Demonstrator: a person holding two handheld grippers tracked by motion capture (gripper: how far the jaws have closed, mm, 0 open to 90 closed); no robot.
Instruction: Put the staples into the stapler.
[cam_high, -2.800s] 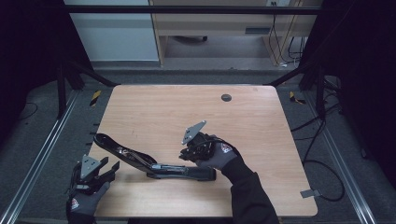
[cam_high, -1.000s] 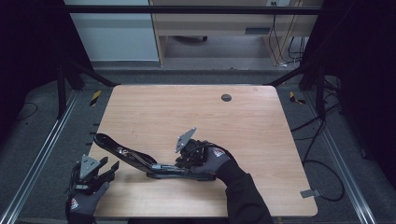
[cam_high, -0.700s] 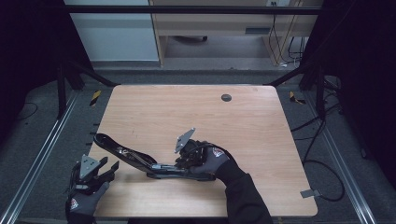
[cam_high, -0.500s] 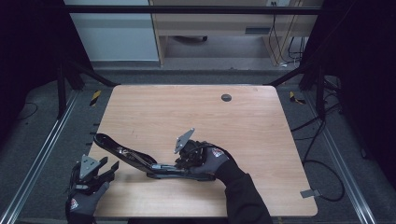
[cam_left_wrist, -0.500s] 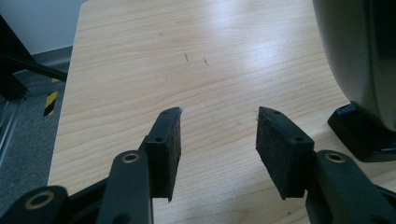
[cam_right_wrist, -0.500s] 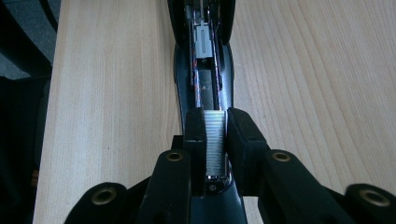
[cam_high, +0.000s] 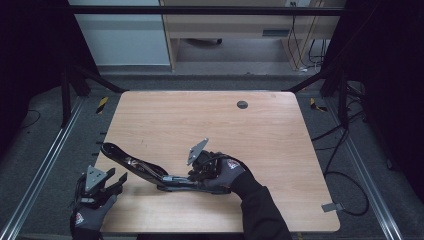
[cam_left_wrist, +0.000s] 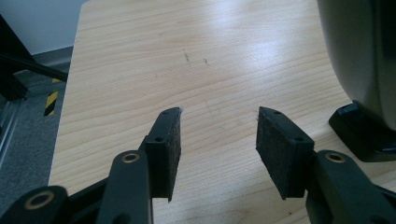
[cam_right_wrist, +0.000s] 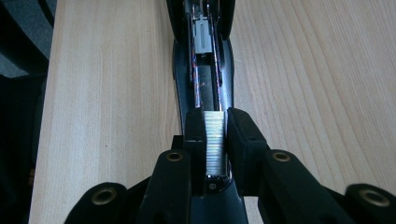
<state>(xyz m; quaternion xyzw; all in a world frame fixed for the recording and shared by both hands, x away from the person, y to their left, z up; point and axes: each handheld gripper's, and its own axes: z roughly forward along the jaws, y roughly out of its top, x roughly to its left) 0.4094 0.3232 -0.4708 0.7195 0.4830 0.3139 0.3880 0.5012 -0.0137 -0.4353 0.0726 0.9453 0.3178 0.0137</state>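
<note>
From above, we see a black stapler (cam_high: 150, 172) lying opened out on the wooden tabletop (cam_high: 280, 140), near its front edge. Our right tool (cam_high: 197, 175) sits at the stapler's right end, and our left tool (cam_high: 107, 185) rests at the tabletop's front left corner.

In the left gripper view, our left tool (cam_left_wrist: 217, 140) stands wide over bare wood, gripping nothing.

In the right gripper view, our right tool (cam_right_wrist: 215, 133) is pinched on a strip of staples (cam_right_wrist: 215, 144) over the stapler's open channel (cam_right_wrist: 205, 60).
</note>
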